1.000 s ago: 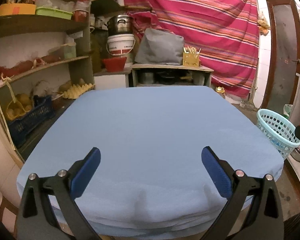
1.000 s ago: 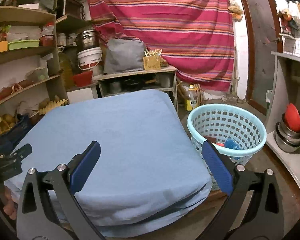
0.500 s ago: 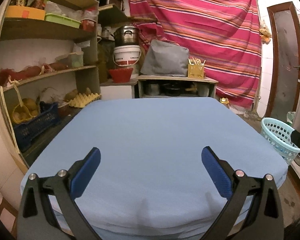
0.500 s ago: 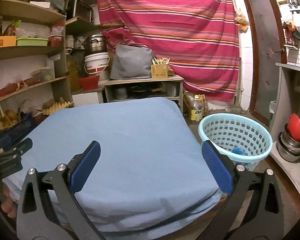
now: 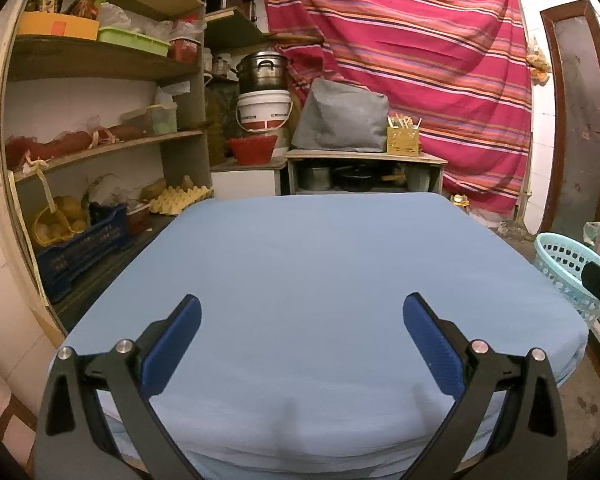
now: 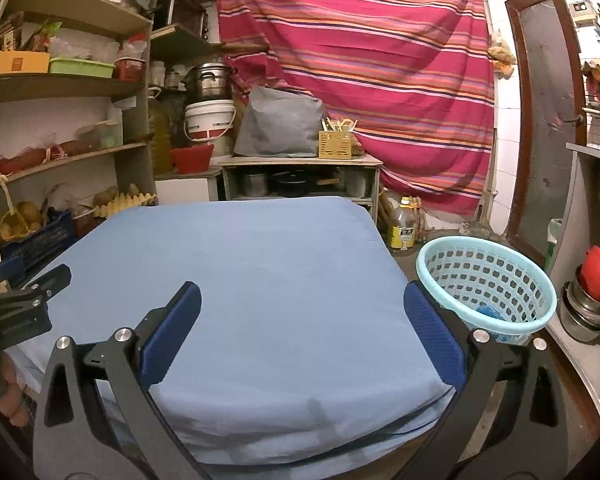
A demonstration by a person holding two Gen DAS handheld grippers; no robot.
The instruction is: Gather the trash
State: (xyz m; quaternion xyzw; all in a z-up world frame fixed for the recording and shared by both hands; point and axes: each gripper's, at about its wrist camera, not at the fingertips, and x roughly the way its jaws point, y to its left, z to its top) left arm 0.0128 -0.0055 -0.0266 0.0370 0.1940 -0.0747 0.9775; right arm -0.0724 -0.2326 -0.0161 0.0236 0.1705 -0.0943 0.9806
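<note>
A light blue plastic basket (image 6: pixel 488 280) stands on the floor to the right of the table; it also shows in the left wrist view (image 5: pixel 568 268). A blue piece of trash (image 6: pixel 488 312) lies inside it. The table carries a blue cloth (image 5: pixel 320 280), which also shows in the right wrist view (image 6: pixel 260 280); I see no trash on it. My left gripper (image 5: pixel 300 320) is open and empty over the near part of the table. My right gripper (image 6: pixel 300 308) is open and empty over the table's near right part, left of the basket.
Shelves (image 5: pixel 100 148) with boxes, baskets and an egg tray line the left wall. A low cabinet (image 5: pixel 364 172) with pots stands behind the table before a striped red cloth (image 5: pixel 420 72). Metal pots with a red lid (image 6: pixel 592 300) sit at the right. A bottle (image 6: pixel 404 228) stands on the floor.
Both views have tilted up and pulled back a little from the table. The basket now sits lower and further right in the right wrist view. Both grippers stay open.
</note>
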